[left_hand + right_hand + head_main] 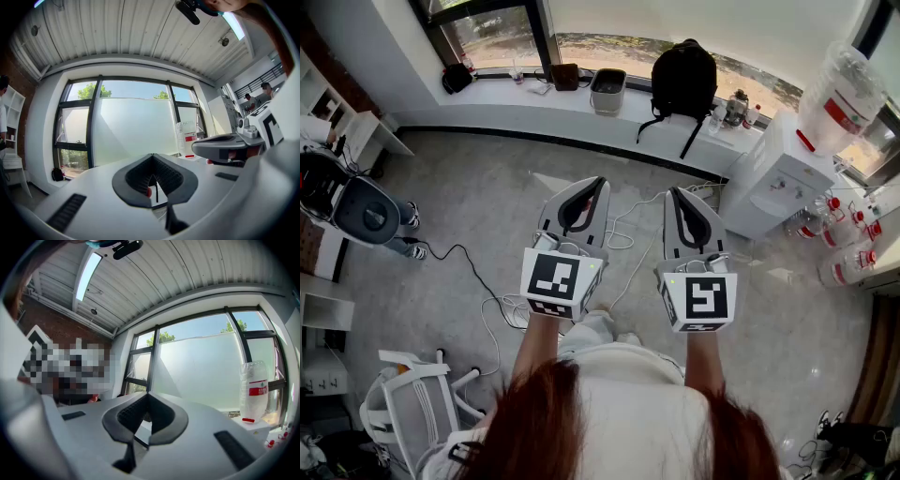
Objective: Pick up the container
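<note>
Grey-padded jaws on the left gripper (598, 181) and the right gripper (673, 190) are both closed tip to tip, and neither has hold of anything. The person holds the two grippers side by side and level above the floor (478, 206), pointing toward the window ledge (534, 103). Only the head view shows the container (607, 101). It is a small, squarish, open-topped bin with pale grey walls and a dark inside. It stands upright on the window ledge, just left of a black backpack (682, 80) and well apart from both grippers. The head view also shows a white water dispenser (773, 183) at the right carrying an upturned clear bottle (839, 98), loose cables (623, 230) on the floor, and a white chair (412, 403) at lower left. The gripper views look level and show instead a ribbed white ceiling (140, 33) and a tall dark-framed window (126, 122) with a frosted middle pane. The left gripper view confirms the tips of the left gripper (153, 154) meet, with the right gripper (225, 147) alongside at its right and the bottle (186, 138) behind. The right gripper view shows the right gripper (148, 393) closed in the same way, with the bottle (253, 390) to the right.
</note>
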